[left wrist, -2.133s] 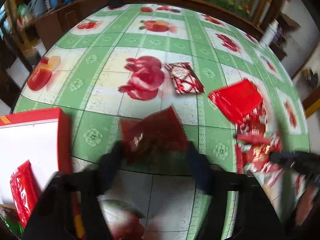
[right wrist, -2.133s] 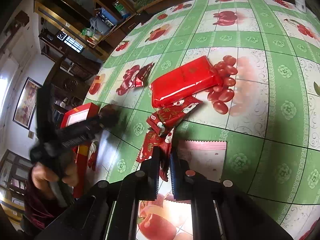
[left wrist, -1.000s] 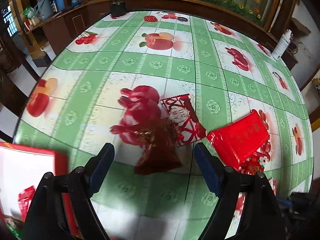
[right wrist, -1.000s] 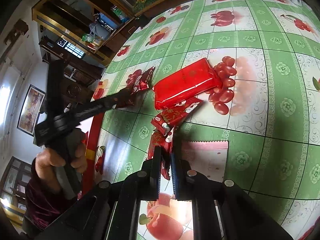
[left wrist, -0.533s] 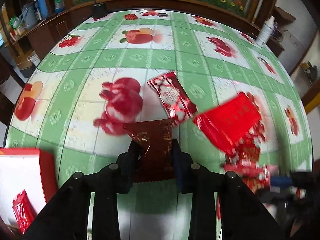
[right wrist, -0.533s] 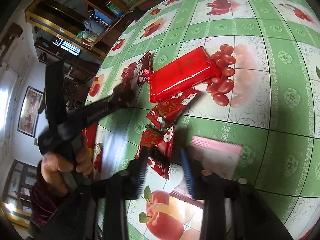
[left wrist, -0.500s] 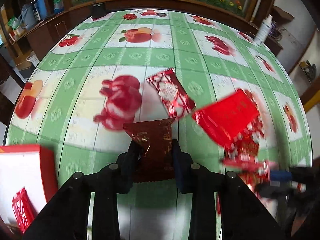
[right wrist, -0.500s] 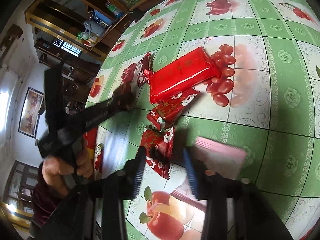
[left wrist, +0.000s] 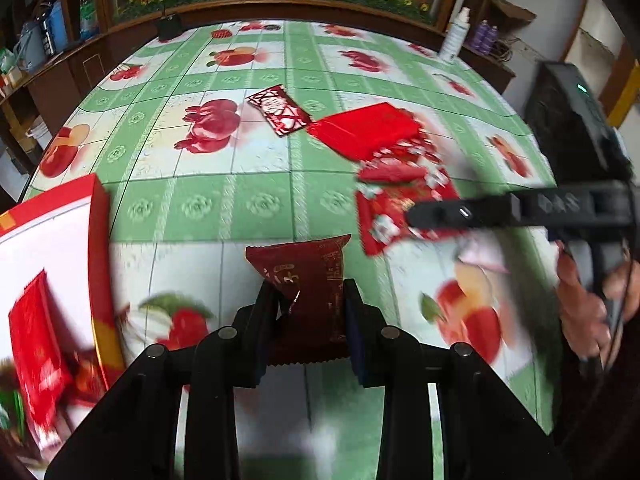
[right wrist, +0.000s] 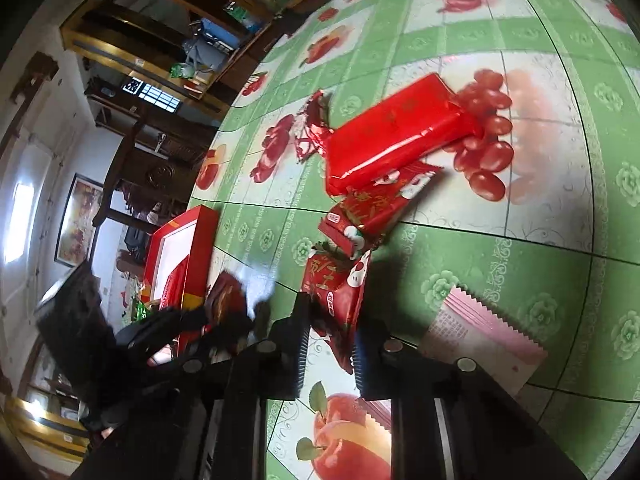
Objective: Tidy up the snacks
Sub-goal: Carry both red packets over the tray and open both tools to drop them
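L claw (left wrist: 308, 300) clamped on dark-red snack pack (left wrist: 306, 276), held above bench (left wrist: 224, 196); red box (left wrist: 100, 240) at 9 o'clock of it. R claw (right wrist: 330, 320), jaws just closing, narrow round a red snack pack (right wrist: 336, 284) on bench, pads at its sides; big red pack (right wrist: 396, 132) at 12 o'clock.

We are in the living or dining room of a home. Under the jaws lies a round table (left wrist: 256, 200) with a green checked cloth printed with fruit. Beyond the jaws, past the table's far rim, runs a dark wooden cabinet (left wrist: 280, 4) under a flowered picture. Off to the left of the jaws we see wooden shelves (right wrist: 132, 56) crowded with household bits, a framed picture (right wrist: 78, 220) on a white wall, and a bright window (right wrist: 16, 216).
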A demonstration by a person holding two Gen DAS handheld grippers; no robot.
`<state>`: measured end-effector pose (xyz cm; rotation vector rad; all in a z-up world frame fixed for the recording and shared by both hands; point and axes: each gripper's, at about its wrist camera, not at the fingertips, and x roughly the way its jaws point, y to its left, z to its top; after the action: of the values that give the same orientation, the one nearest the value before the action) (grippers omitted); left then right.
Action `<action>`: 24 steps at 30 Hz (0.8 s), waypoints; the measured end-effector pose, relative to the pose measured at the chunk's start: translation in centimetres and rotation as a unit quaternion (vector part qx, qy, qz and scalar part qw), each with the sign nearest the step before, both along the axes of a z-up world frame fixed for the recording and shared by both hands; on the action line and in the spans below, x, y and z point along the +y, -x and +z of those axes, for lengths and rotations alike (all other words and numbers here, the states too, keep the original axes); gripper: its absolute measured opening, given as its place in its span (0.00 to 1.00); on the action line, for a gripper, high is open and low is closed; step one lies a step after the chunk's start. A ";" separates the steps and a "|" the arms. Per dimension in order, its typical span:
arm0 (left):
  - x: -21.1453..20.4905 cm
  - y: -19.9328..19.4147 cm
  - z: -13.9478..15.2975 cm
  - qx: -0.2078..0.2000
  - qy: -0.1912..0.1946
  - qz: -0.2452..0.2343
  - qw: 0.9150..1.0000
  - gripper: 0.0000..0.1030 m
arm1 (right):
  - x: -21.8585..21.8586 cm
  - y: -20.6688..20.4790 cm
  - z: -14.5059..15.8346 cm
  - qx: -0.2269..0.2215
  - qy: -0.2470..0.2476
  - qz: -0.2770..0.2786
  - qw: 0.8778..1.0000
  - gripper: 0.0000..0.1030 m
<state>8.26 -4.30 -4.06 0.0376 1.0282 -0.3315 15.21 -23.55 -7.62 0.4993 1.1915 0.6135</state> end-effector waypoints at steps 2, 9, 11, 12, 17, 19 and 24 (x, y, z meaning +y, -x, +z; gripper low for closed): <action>0.1 1.1 0.2 -0.006 0.007 -0.003 1.000 0.28 | 0.1 0.2 0.3 -0.011 0.004 0.001 1.000 0.15; 1.0 4.7 0.8 -0.021 0.035 -0.008 0.999 0.28 | 0.6 1.5 0.6 -0.033 -0.005 -0.002 0.999 0.13; 1.7 5.6 1.2 -0.029 0.040 -0.006 0.999 0.28 | 1.0 1.8 0.7 -0.041 -0.012 -0.001 0.999 0.13; 2.0 5.8 1.4 -0.030 0.044 -0.004 0.999 0.28 | 1.2 2.0 0.8 -0.047 -0.013 -0.002 0.999 0.13; 3.9 8.1 2.2 -0.044 0.064 0.004 0.997 0.28 | 2.7 2.7 1.3 -0.061 -0.032 -0.001 0.998 0.12; 4.8 8.9 2.7 -0.051 0.073 0.007 0.996 0.28 | 3.7 3.0 1.7 -0.072 -0.041 0.001 0.997 0.11; 9.2 10.7 4.4 -0.090 0.083 0.042 0.992 0.28 | 6.3 3.4 3.2 -0.109 -0.082 -0.001 0.991 0.04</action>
<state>-2.43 4.88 0.37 -0.1238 0.8185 -0.3304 11.80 -17.28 -4.46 0.5564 0.9377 0.7482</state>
